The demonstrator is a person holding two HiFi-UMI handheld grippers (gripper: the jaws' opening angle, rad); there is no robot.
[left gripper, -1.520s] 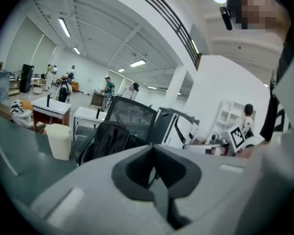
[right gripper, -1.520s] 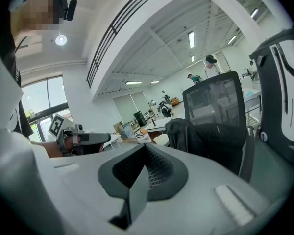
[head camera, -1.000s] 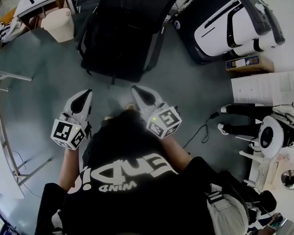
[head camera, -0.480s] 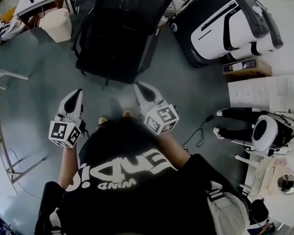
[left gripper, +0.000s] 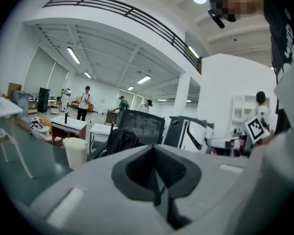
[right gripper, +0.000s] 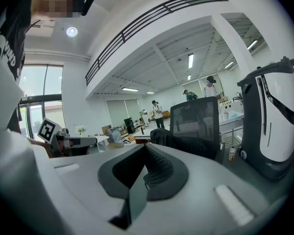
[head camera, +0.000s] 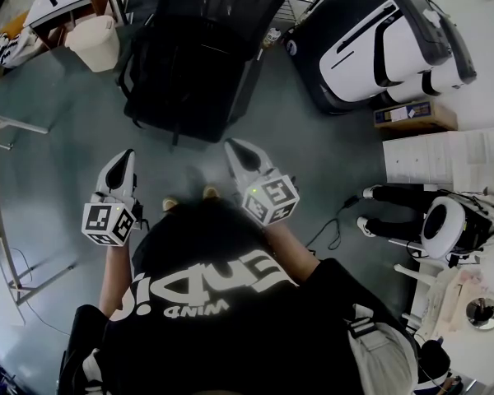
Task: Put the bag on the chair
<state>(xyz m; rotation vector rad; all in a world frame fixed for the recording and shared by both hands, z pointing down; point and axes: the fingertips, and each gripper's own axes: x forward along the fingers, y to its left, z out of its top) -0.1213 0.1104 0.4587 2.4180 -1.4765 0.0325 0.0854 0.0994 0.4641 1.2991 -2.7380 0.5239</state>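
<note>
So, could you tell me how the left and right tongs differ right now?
The right tongs reach nearer the black chair than the left tongs. The right tongs slant clearly inward; the left tongs point almost straight ahead. Both are shut and hold nothing.

Black mesh chair (head camera: 202,48), cream bin (head camera: 95,44), grey floor (head camera: 58,146)

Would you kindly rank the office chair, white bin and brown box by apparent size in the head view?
Largest: office chair. Then white bin and brown box, about equal; I would not rank them.
</note>
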